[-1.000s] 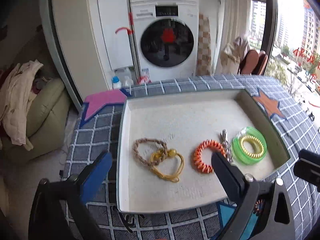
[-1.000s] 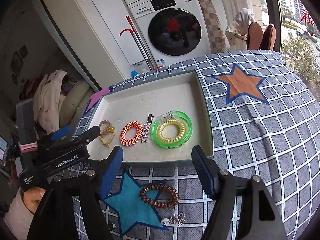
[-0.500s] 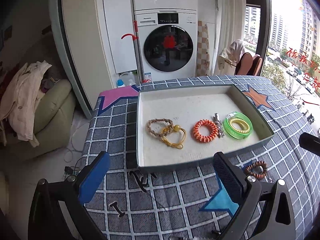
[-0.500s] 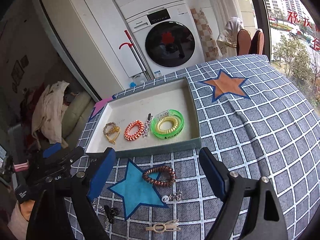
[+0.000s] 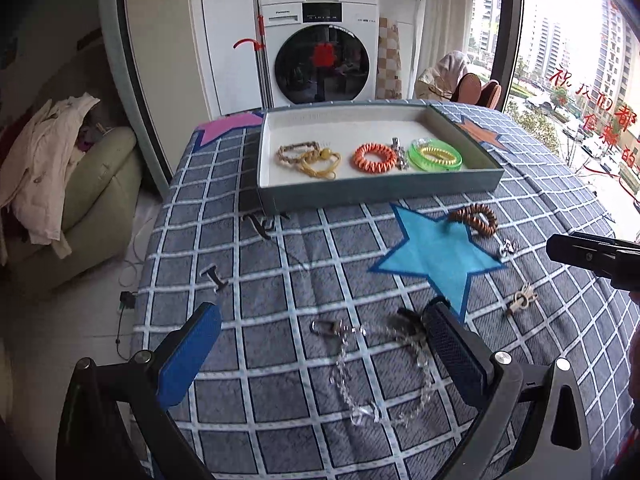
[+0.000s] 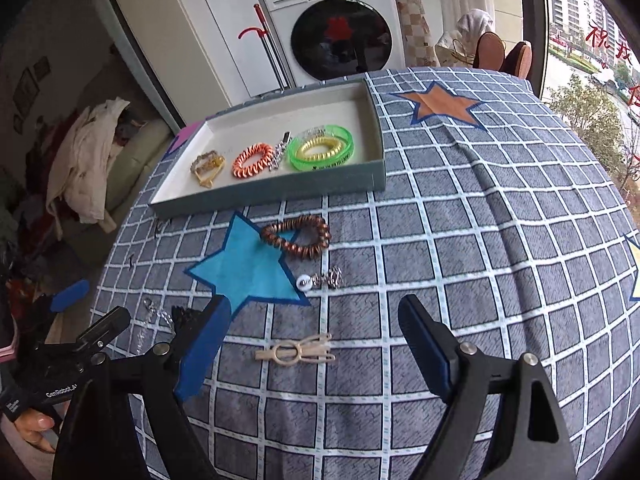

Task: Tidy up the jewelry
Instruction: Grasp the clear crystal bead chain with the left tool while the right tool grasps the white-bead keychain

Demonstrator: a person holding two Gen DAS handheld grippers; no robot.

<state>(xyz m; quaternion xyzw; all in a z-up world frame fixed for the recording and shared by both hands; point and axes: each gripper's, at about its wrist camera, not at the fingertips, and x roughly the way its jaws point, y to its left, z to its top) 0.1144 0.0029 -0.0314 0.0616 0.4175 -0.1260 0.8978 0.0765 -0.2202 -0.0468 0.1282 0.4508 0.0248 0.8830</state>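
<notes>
Grey-blue checked tablecloth (image 6: 460, 240) crossed by white grid lines, patched with turquoise (image 6: 248, 268), orange (image 6: 440, 106) and pink stars. Grey-green shallow tray (image 5: 360, 192), cream inside. Orange spiral hair tie (image 5: 373, 158); translucent neon-green bangle (image 6: 322, 148); copper-brown coiled bracelet (image 6: 298, 237); beige hair clip (image 6: 298, 353). Gripper pads blue (image 6: 202, 350).

Matt woven tablecloth (image 6: 460, 208), glossy green plastic bangle (image 6: 322, 148), clear bead chain (image 5: 380, 376)

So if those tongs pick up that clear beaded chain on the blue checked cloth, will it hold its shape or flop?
Probably flop: the clear beaded chain lies in a loose, irregular loop between the open fingers of the left gripper, so it should dangle from wherever it is pinched. Its glassy beads look smooth, so it may slip. The metal clasp end would likely swing.
</notes>
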